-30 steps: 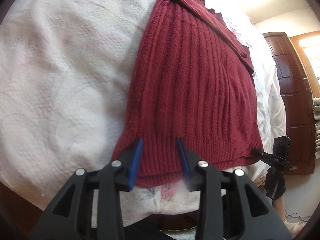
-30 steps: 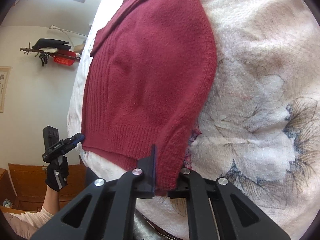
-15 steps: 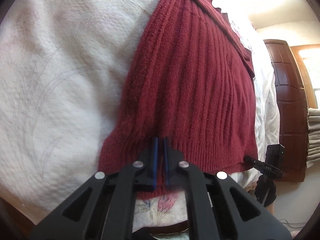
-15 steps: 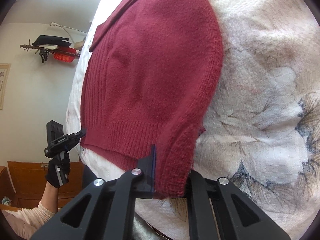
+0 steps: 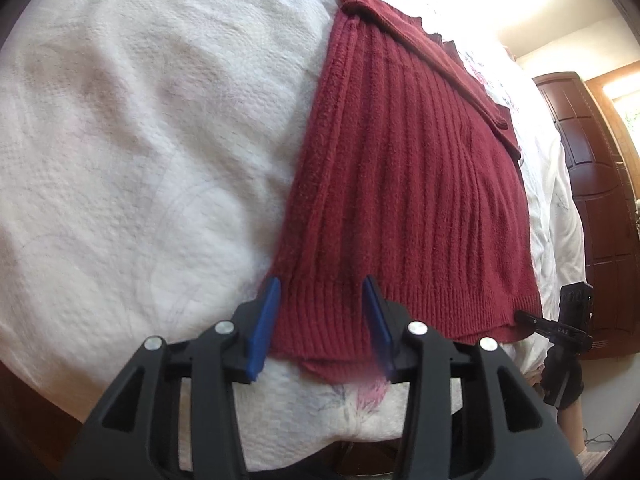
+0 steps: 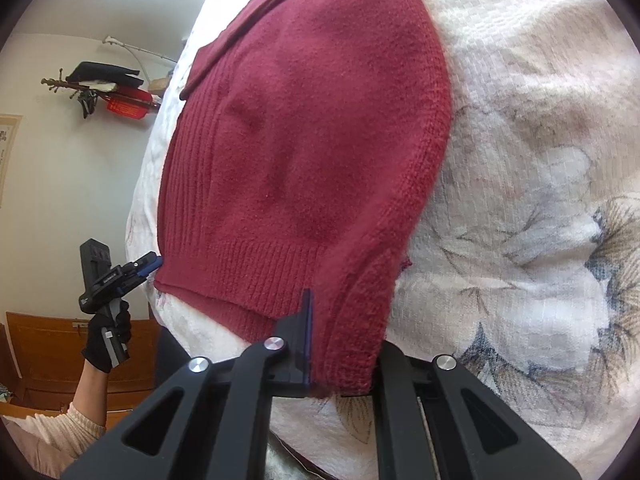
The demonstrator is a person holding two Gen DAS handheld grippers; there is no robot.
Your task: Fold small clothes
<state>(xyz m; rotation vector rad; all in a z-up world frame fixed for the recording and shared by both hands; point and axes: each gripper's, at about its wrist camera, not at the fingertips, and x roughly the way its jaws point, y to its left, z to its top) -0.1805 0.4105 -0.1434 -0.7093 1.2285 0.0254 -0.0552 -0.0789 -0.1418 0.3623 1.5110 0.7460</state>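
- Red sweater (image 5: 404, 184) lies flat on white bedspread (image 5: 132, 152), already folded narrow, w/ a sleeve laid across the top end, away from both cameras.
- Its ribbed hem (image 5: 384, 312) is at the near edge of the bed, slightly over the edge.
- Left gripper (image 5: 322, 320): jaws stand wide apart, blue pads (image 5: 262, 328) on each side of the hem's left corner. Left pad is just beside the sweater's side edge; right pad is over the hem ribs. Nothing is pinched between them.
- Right gripper (image 6: 340, 344): clamped on the hem's right corner. Knit fabric fills the gap betw. the fingers; only the left blue pad is visible, the right finger is hidden behind the cloth.
- In right wrist view the sweater (image 6: 304, 132) curves up from the clamped corner, so this corner is lifted a bit off the bedspread (image 6: 540, 168), which has a grey-brown flower print here.
- The same view shows the left gripper (image 6: 150, 262) from the side at the other hem corner, held by a hand (image 6: 106, 340) in a black glove, w/ a cream sleeve (image 6: 60, 436) below.
- In left wrist view the right gripper (image 5: 524, 316) shows at the far hem corner; its tip touches the cloth.
- Background: dark wood door (image 5: 600, 200) on 1 side; on the other a white wall w/ a rack (image 6: 100, 88) holding dark and red items. Too small to tell what they are.
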